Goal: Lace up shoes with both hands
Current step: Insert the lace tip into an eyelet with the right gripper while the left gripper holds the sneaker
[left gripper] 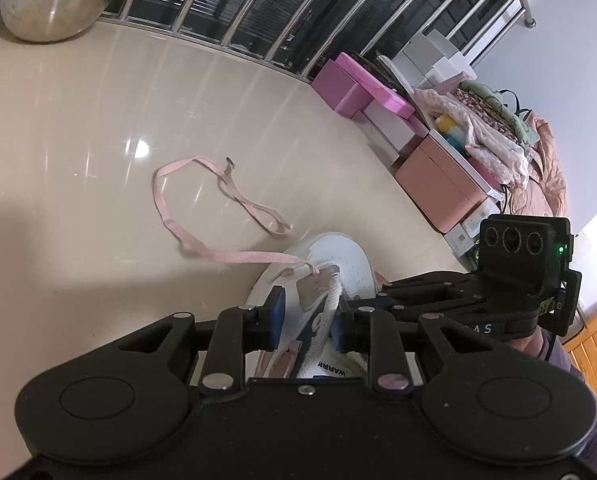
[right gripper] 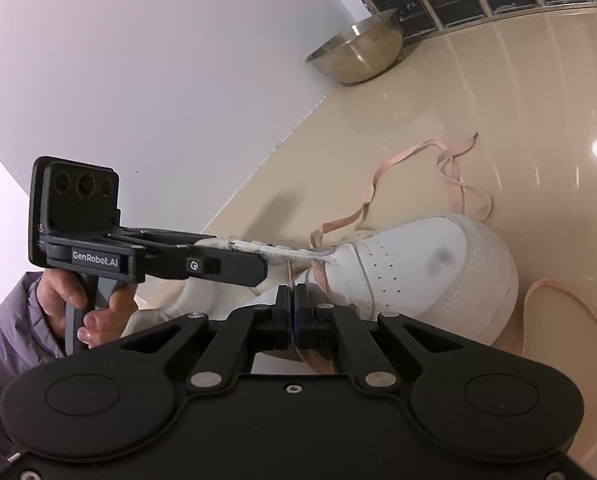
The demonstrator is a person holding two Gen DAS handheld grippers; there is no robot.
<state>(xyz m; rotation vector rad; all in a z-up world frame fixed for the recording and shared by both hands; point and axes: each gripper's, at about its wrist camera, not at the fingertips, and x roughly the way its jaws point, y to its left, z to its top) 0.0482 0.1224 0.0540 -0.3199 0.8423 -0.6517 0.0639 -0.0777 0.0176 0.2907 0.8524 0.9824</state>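
Pink lace (left gripper: pixel 202 240) trails loose from the shoe (right gripper: pixel 418 264); left tool (left gripper: pixel 308 322) gapes to steady its tongue, right tool (right gripper: pixel 294 304) clamped on lace

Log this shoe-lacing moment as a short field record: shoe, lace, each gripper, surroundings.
shoe: white sneaker on beige floor
lace: pink lace, threaded near the toe, most of it loose on floor
left gripper: open, straddling the white tongue
right gripper: shut, apparently pinching the lace
surroundings: steel bowl, stacked boxes

Lace (left gripper: pixel 202 216) on floor (left gripper: pixel 78 120) beyond shoe (left gripper: pixel 338 256)
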